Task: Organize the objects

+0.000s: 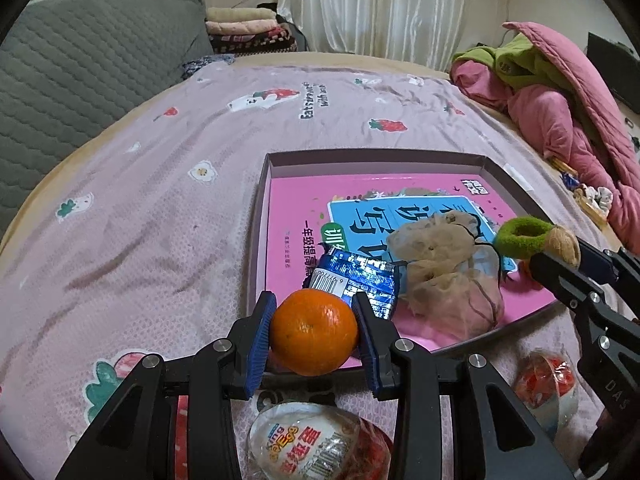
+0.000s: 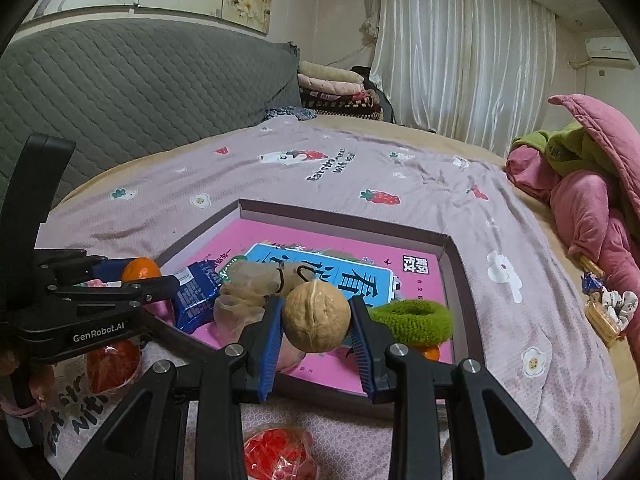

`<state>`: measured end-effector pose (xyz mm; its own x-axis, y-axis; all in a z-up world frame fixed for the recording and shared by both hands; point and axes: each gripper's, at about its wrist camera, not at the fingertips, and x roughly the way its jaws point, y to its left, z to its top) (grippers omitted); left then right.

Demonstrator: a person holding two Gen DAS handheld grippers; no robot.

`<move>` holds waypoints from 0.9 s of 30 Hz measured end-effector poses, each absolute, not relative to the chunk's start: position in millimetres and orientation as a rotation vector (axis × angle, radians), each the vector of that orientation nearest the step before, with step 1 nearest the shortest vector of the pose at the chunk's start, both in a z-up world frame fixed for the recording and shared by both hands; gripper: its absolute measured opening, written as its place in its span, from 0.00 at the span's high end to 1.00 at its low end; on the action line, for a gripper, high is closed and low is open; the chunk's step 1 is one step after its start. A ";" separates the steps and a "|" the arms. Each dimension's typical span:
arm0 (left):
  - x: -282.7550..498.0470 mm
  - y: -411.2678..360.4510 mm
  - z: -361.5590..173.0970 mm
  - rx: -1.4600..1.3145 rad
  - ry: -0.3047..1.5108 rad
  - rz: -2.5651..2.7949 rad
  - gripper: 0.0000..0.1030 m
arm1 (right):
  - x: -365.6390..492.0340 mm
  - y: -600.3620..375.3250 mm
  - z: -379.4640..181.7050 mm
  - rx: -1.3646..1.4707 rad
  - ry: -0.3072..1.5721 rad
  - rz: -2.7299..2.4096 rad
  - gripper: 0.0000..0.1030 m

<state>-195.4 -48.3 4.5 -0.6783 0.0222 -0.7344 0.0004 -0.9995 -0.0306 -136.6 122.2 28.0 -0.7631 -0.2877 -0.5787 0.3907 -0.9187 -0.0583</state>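
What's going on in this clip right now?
A person is tidying loose things on a bed into a shallow box that holds a pink book. The left claw grips an orange at the box's near edge, and the right claw grips a walnut over the box. A blue snack packet, a mesh pouch and a green hair tie already lie inside.
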 end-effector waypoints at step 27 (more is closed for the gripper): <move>-214.1 -43.9 -5.0 -1.263 -0.104 2.861 0.61 | -157.6 121.8 5.5 0.959 0.214 -2.614 0.68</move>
